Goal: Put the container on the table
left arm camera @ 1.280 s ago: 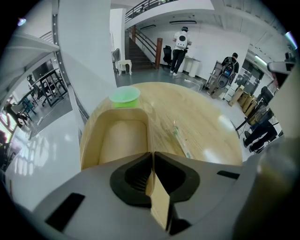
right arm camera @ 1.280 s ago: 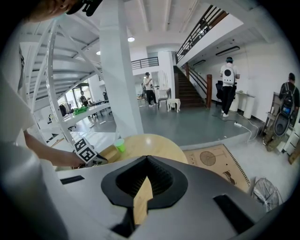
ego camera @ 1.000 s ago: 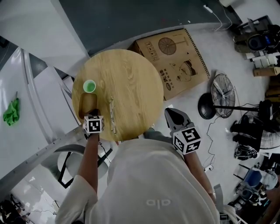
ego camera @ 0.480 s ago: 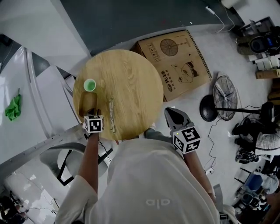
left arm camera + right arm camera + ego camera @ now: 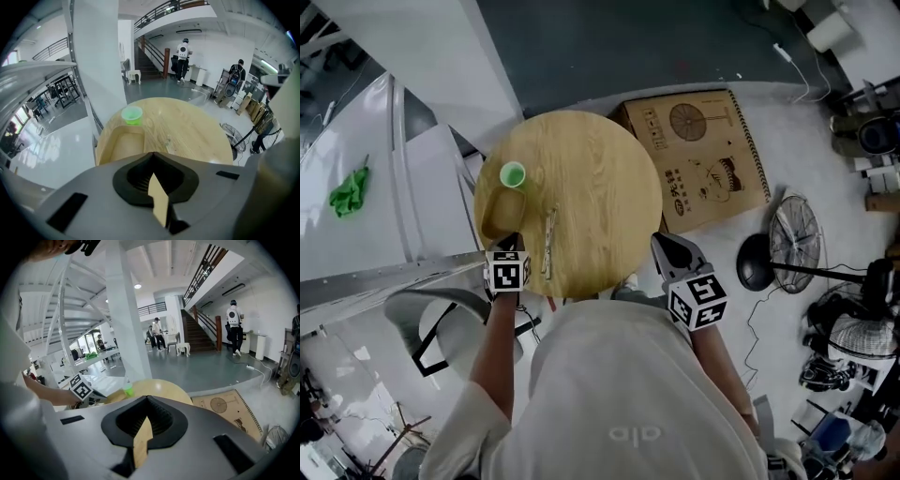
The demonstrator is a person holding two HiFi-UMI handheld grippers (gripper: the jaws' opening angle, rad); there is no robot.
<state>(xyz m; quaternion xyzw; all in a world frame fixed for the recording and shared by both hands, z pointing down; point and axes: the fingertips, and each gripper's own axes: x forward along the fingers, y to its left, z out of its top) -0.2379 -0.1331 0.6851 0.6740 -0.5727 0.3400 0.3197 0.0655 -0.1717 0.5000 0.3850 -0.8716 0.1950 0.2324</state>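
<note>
Container (image 5: pixel 499 214): wooden tray, prob. light, stiff, smooth (sits flat on table (image 5: pixel 600 187)), grip by side wall; left gripper (image 5: pixel 508 242) just closed w/ nothing between, right gripper (image 5: pixel 660 240) closed, empty.

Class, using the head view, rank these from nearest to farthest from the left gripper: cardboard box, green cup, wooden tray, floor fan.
From the left gripper, its jaws just closed and empty:
1. Wooden tray, on the table just ahead.
2. Green cup, beyond the tray.
3. Cardboard box, right of the table.
4. Floor fan, farthest right.
</note>
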